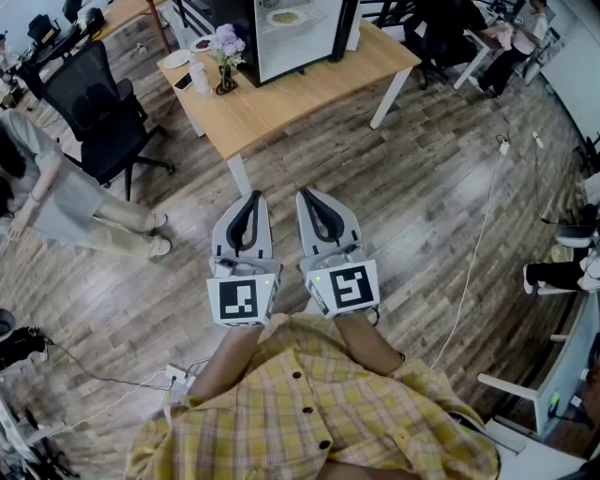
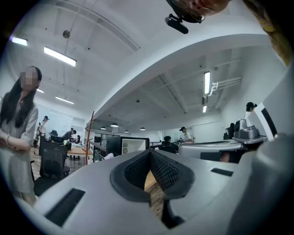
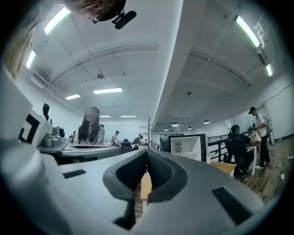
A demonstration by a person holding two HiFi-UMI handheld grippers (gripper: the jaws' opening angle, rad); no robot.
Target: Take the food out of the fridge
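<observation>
Holding level: two grippers, left gripper (image 1: pixel 252 199) and right gripper (image 1: pixel 309 197), side by side, fingers of both pressed together on nothing | one fridge (image 1: pixel 292 39) upright on wooden surface (image 1: pixel 314 86), well ahead, front facing the grippers | one plate of food (image 1: pixel 286 17) inside.
</observation>
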